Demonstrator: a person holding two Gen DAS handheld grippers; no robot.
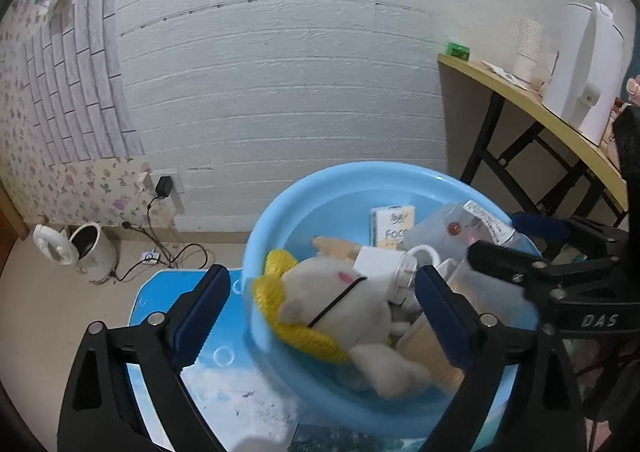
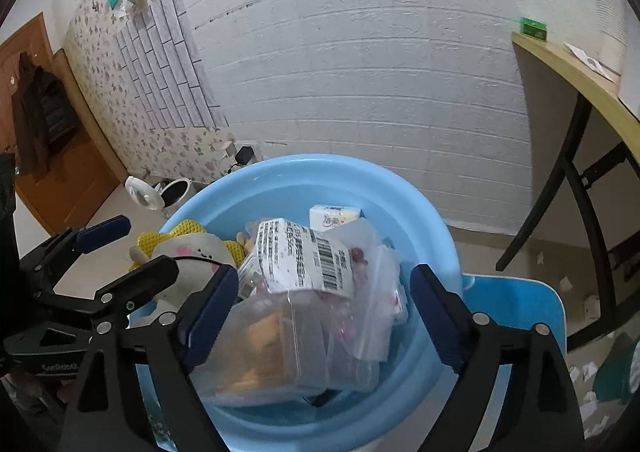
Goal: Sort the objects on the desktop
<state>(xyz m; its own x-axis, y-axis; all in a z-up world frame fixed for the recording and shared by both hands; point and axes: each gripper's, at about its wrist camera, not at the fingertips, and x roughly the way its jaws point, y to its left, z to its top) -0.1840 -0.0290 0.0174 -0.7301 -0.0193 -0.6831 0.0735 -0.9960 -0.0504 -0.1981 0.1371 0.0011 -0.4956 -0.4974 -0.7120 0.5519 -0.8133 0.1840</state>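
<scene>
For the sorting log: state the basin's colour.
Light blue. The basin shows best in the right wrist view, holding the objects.

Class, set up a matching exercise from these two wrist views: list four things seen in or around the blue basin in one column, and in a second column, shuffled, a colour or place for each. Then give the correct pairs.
Things:
1. plush toy
2. clear bag
3. tissue pack
4. kettle

Descriptions:
A. on the floor by the wall
B. carries a white barcode label
C. grey-white with yellow mesh
D. at the far side of the basin

Pairs: 1-C, 2-B, 3-D, 4-A
</scene>
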